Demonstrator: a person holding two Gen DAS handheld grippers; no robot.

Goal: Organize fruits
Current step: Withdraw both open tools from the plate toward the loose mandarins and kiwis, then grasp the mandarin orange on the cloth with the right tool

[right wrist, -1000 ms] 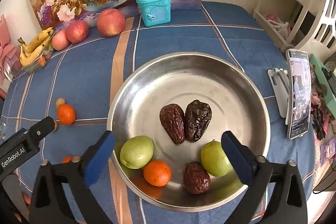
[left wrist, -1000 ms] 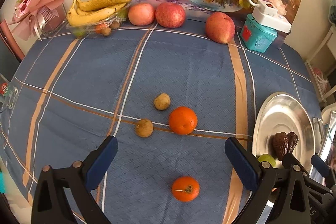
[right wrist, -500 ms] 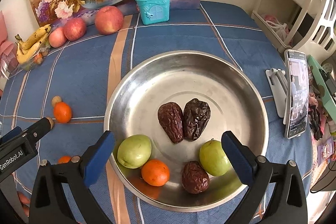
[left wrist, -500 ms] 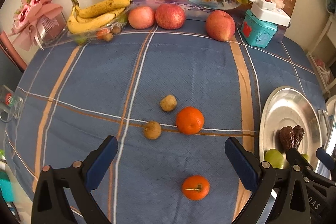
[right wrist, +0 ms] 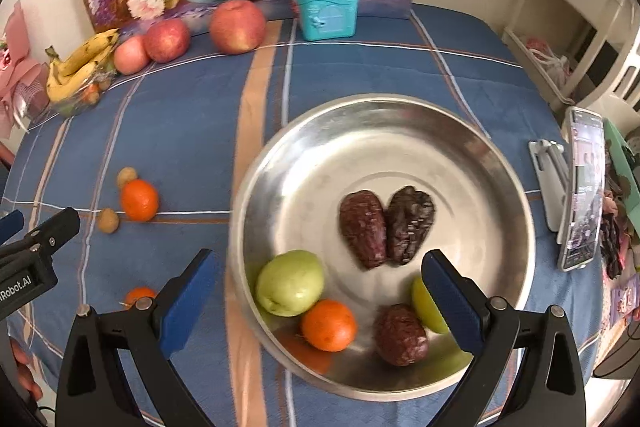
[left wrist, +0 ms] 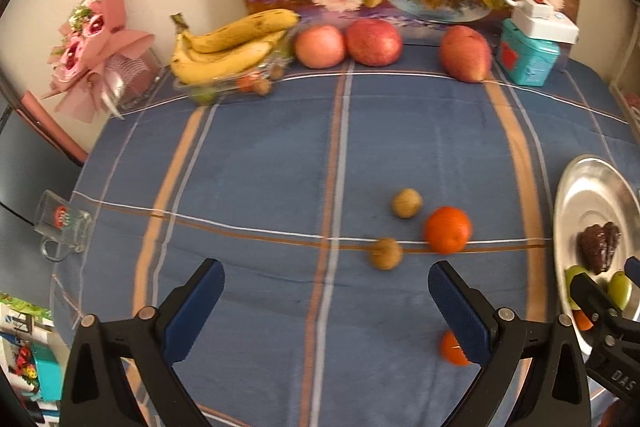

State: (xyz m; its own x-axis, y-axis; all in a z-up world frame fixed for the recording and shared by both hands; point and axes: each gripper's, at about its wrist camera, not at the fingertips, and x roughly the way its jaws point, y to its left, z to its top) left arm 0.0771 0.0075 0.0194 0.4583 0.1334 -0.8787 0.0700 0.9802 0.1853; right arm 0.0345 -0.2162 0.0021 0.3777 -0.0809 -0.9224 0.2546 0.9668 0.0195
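A steel plate on the blue tablecloth holds two green fruits, a small orange and three dark dates. My right gripper hangs open above the plate's near side, holding nothing. On the cloth left of the plate lie an orange, two small brown round fruits and a second orange, partly behind my left finger. My left gripper is open and empty over the cloth, near these loose fruits. The plate shows at the right edge of the left wrist view.
At the table's back stand bananas on a clear dish, three apples, a teal box with a white lamp base, and a pink bouquet. A glass mug lies at the left edge. A phone on a stand is right of the plate.
The left gripper has swung left, so the loose fruits now sit right of its centre. The right gripper has shifted slightly left over the plate. Both stay open.
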